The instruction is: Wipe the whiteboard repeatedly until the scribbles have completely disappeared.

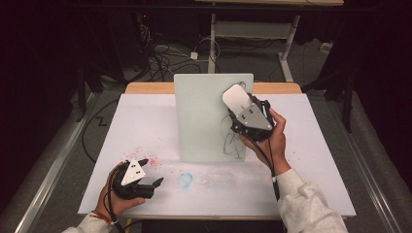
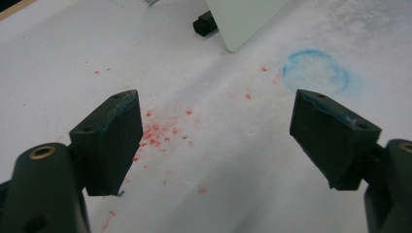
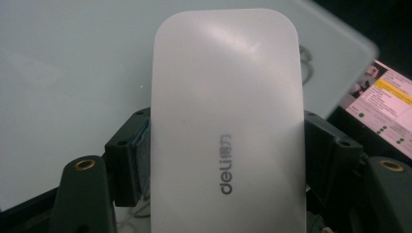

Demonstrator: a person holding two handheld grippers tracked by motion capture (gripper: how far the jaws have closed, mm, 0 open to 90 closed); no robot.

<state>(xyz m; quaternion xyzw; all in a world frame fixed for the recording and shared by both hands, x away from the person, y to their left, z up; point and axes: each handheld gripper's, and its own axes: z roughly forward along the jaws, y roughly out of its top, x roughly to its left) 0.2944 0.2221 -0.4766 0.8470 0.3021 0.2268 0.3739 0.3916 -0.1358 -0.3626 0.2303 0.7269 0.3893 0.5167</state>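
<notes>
Right gripper (image 1: 241, 108) clamps the white eraser (image 3: 227, 126) against the whiteboard (image 1: 204, 116); left gripper (image 2: 214, 141) wide open, empty

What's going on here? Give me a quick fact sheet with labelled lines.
Right gripper: shut on the white eraser, held against the whiteboard's upper right
Whiteboard: upright on the table, scribbles on its right part
Left gripper: open, holding nothing, low over the table
Table: white cover with red specks and a blue ring smudge
</notes>
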